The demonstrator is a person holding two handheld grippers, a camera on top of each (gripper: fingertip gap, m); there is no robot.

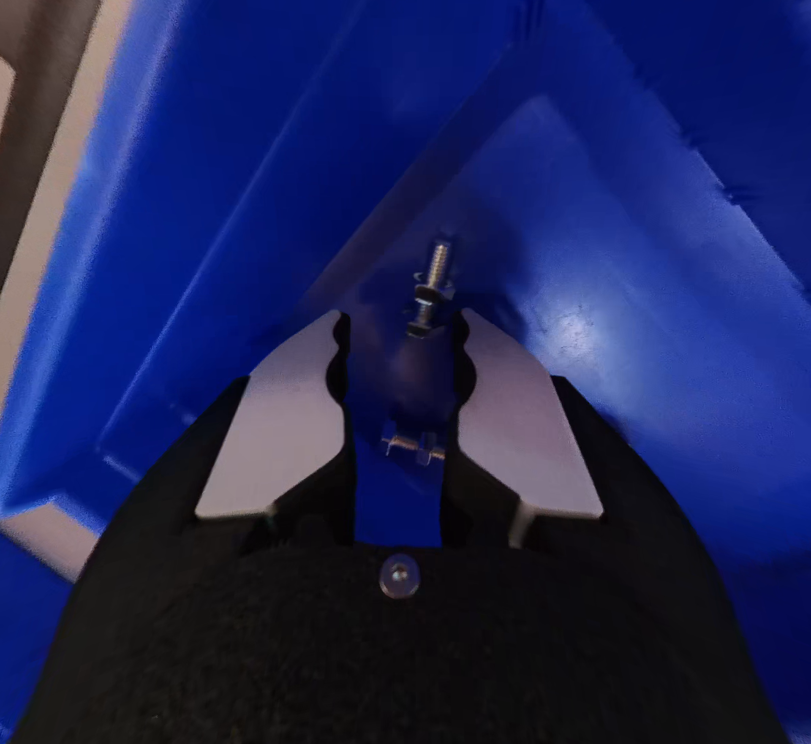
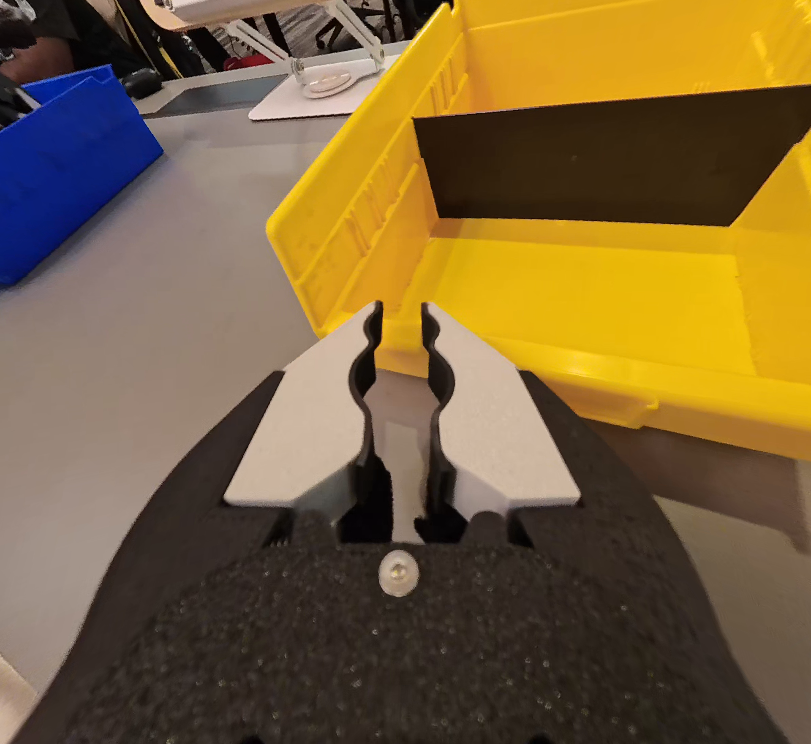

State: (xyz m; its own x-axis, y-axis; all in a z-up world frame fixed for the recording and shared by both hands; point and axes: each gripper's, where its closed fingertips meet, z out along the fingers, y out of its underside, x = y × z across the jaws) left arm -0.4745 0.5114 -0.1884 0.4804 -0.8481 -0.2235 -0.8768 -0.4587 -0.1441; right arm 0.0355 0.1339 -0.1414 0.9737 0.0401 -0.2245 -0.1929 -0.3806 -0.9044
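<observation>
Your left gripper [image 1: 401, 319] is down inside the blue bin [image 1: 272, 152] with its fingers [image 1: 340, 354] spread apart and nothing pressed between them. Nearest you, a short bolt [image 1: 412, 446] lies crosswise on the bin floor between the finger bases. Just past it, a longer bolt with nuts [image 1: 428, 288] lies lengthwise, its head just beside the inner edge of your right-hand fingertip; whether they touch cannot be told. These are small, stiff steel parts, probably light and smooth, so they are likely to slide on the plastic floor; the nuts or the head give flatter faces to pinch than the threaded shaft. Your right gripper [image 2: 401, 319] has its fingers [image 2: 439, 345] narrowed around the near front corner of the yellow bin [image 2: 570, 306], and they look closed on that lip. The bin is stiff plastic, likely light, with a black divider [image 2: 614, 161] standing across it. Farther across the grey bench [image 2: 153, 262] the blue bin shows again at the left.
</observation>
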